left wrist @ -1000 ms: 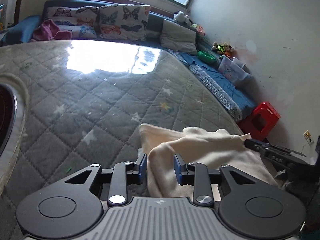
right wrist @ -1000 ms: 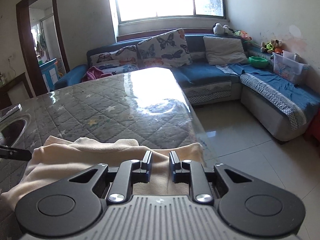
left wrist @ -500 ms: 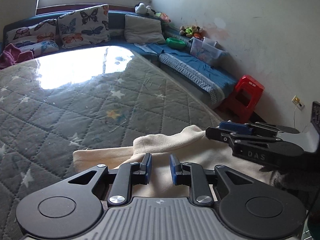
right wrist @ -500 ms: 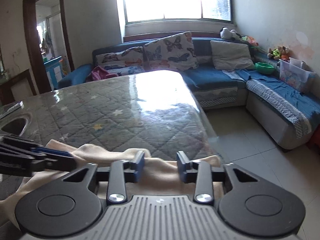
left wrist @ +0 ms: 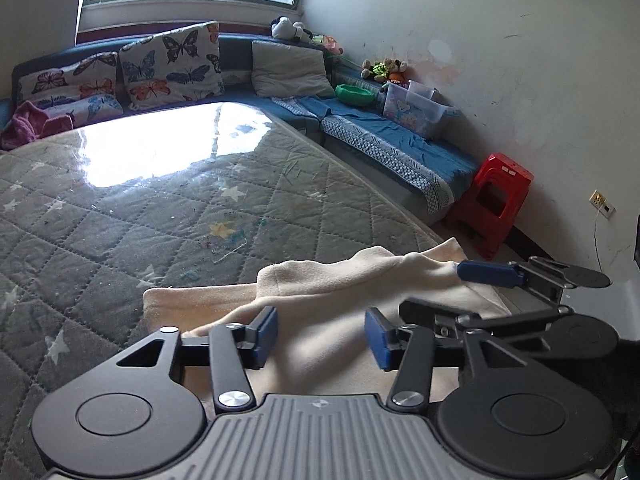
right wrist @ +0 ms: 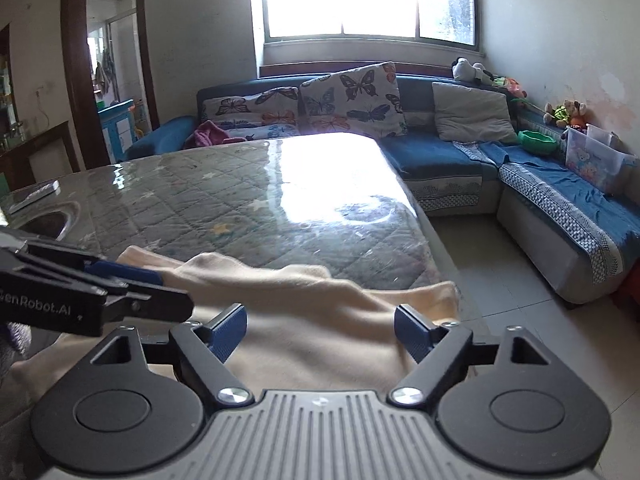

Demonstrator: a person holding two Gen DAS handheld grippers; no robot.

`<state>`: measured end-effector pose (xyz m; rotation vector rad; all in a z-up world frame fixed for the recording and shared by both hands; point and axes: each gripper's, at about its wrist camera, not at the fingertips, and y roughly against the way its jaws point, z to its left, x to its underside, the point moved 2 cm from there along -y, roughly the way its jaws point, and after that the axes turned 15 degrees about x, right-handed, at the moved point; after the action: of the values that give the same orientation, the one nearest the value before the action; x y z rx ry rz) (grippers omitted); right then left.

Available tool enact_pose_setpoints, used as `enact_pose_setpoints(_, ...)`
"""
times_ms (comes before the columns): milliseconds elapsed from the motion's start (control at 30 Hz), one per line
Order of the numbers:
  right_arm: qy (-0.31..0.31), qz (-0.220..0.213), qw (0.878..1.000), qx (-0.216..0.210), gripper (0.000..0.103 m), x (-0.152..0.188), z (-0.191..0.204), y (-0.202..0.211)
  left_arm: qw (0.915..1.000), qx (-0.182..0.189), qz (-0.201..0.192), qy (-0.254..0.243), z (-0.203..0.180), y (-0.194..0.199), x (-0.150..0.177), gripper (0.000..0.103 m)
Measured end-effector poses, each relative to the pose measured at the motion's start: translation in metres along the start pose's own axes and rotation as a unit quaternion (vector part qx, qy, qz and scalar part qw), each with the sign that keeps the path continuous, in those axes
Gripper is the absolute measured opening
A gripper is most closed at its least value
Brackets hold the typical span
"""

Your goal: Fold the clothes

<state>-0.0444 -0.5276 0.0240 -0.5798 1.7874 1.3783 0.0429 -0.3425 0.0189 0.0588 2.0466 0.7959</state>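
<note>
1. As the cream garment (left wrist: 320, 300) lies bunched at the near corner of the bench (left wrist: 160, 208), both grippers sit right over it; a raised fold runs across its middle and the far edge lies flat on the quilted, glossy cover.
2. Left gripper (left wrist: 320, 334): its jaws have just been opening and now stand apart, with cloth lying between and under the blue pads but not pinched.
3. Right gripper (right wrist: 320, 330): its jaws have just been opening too and now stand wide, with cloth below them and nothing gripped.
4. A second ago both pairs of jaws were narrow on the fabric; now both have let go, so my read is that one fold has been laid down and released.
5. The garment looks lumpier than a finished fold, so it likely needs smoothing or another fold; a regrip at an edge is the probable next call.
6. Each gripper shows in the other's view, close beside it, so they could collide on the next grab.
7. Containers: the clear plastic bin (right wrist: 596, 160) on the blue sofa (right wrist: 440, 160) has contents too small to tell; the green bowl (right wrist: 536, 142) beside it looks empty; the dark basin (right wrist: 48, 224) at the left bench edge has an unclear interior.
8. A red stool (left wrist: 496, 208) stands on the floor beyond the bench.
</note>
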Motion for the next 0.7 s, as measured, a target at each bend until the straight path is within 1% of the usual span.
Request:
enact_pose_setpoints(33, 0.001, 0.0, 1.0, -0.002, 0.083, 0.002, 0.001, 0.004, 1.0, 0.001, -0.004, -0.004, -0.002, 0.004, 0.002, 0.062)
enact_pose_setpoints(67, 0.002, 0.0, 1.0, -0.004, 0.085, 0.007, 0.003, 0.01, 1.0, 0.003, -0.006, -0.007, -0.004, 0.008, 0.004, 0.067)
enact_pose_setpoints(100, 0.003, 0.0, 1.0, -0.006, 0.088, 0.01, 0.004, 0.014, 0.9999, 0.002, -0.01, -0.011, -0.007, 0.012, 0.007, 0.07)
enact_pose_setpoints(167, 0.006, -0.002, 1.0, -0.006, 0.089, 0.017, 0.006, 0.023, 0.9996, -0.001, -0.017, -0.022, -0.013, 0.019, 0.013, 0.078)
enact_pose_setpoints(200, 0.009, -0.003, 1.0, -0.005, 0.091, 0.021, 0.008, 0.028, 0.9994, -0.001, -0.02, -0.029, -0.015, 0.023, 0.016, 0.08)
enact_pose_setpoints(267, 0.017, -0.007, 1.0, 0.0, 0.096, 0.029, 0.01, 0.036, 0.9986, -0.007, -0.026, -0.046, -0.021, 0.029, 0.024, 0.089)
enact_pose_setpoints(333, 0.023, -0.01, 1.0, 0.005, 0.099, 0.036, 0.011, 0.044, 0.9977, -0.011, -0.03, -0.06, -0.026, 0.036, 0.033, 0.092)
enact_pose_setpoints(400, 0.024, -0.014, 1.0, 0.009, 0.102, 0.044, 0.012, 0.05, 0.9976, -0.011, -0.033, -0.06, -0.028, 0.041, 0.041, 0.096)
enact_pose_setpoints(467, 0.021, -0.016, 1.0, 0.013, 0.103, 0.051, 0.012, 0.055, 0.998, -0.012, -0.033, -0.053, -0.026, 0.045, 0.049, 0.097)
enact_pose_setpoints(567, 0.018, -0.021, 0.999, 0.017, 0.103, 0.058, 0.01, 0.063, 0.9982, -0.023, -0.031, -0.046, -0.023, 0.049, 0.057, 0.098)
enact_pose_setpoints(700, 0.02, -0.034, 0.999, 0.031, 0.103, 0.055, 0.008, 0.068, 0.9982, -0.04, -0.036, -0.026, -0.016, 0.053, 0.064, 0.1)
